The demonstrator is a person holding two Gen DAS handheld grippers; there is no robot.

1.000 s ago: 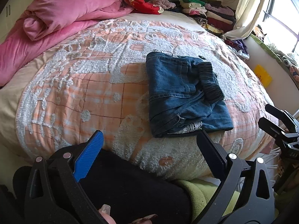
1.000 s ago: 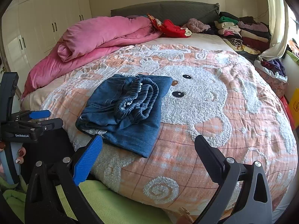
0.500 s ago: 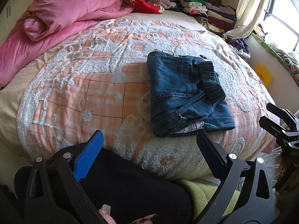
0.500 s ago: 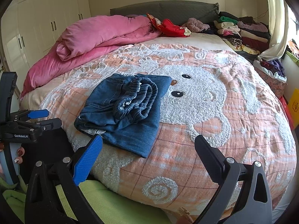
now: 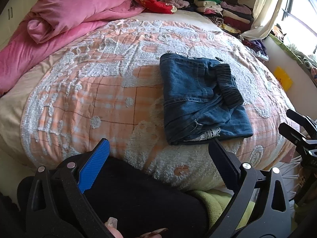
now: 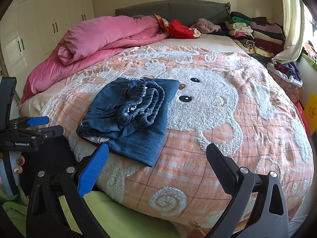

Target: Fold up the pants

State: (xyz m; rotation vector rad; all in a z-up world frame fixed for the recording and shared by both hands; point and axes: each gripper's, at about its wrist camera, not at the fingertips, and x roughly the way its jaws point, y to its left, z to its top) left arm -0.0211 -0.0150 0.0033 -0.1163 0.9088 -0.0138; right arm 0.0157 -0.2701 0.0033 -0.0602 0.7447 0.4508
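Right wrist view: folded blue denim pants (image 6: pixel 126 119) lie on the peach plaid bed (image 6: pixel 227 138); both the right gripper (image 6: pixel 157 163) and left gripper (image 5: pixel 158 157) gape empty just short of them. Soft, thick cloth—best gripped at the edges.

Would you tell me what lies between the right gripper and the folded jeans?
Only bare bedspread separates the right gripper from the jeans, clearest in the right wrist view.

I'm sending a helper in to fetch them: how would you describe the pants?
On the bed's orange blanket with the white fluffy animal, beside its face, lie folded blue denim pants. The gathered elastic waistband is on top, and it is the only garment on the blanket.
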